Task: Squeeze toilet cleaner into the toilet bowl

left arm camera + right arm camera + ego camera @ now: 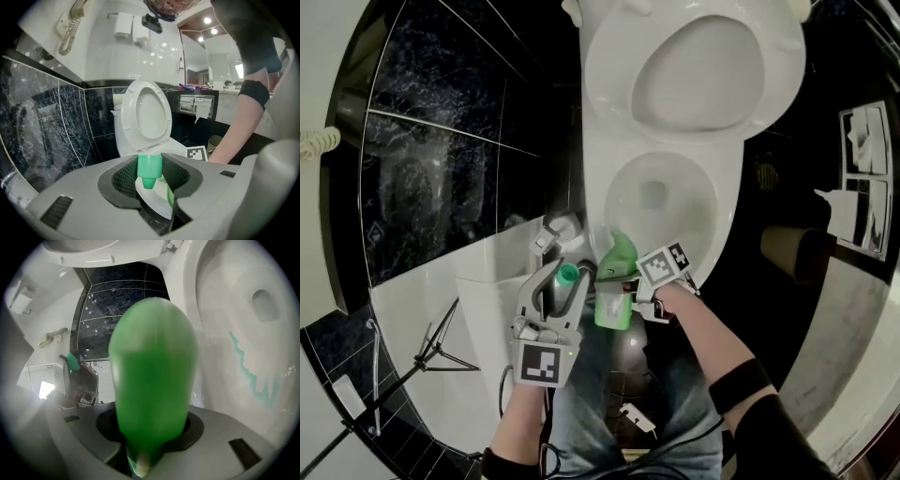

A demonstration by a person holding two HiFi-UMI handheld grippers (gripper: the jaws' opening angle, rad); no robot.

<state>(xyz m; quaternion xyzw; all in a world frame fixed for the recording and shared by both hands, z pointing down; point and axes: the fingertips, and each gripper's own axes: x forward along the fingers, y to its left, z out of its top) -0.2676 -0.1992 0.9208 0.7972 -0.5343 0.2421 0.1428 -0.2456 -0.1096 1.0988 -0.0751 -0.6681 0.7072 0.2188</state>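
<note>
The white toilet bowl [711, 217] stands open with its seat and lid [703, 70] raised. Teal streaks of cleaner [248, 376] run down the bowl's inner wall. My right gripper [621, 296] is shut on the green cleaner bottle [617, 279], which hangs at the bowl's near rim. In the right gripper view the bottle [152, 376] fills the space between the jaws of my right gripper [150, 430]. My left gripper [567, 275] sits just left of the bottle, shut on the small green cap [568, 274]. The cap [149, 169] stands between the dark pads of my left gripper [150, 172].
A white ledge [483, 281] lies left of the toilet under black tiled wall [441, 141]. A tripod [431, 352] stands at lower left. A brown bin [792, 248] and paper holders [862, 173] are on the right. The person's legs are below.
</note>
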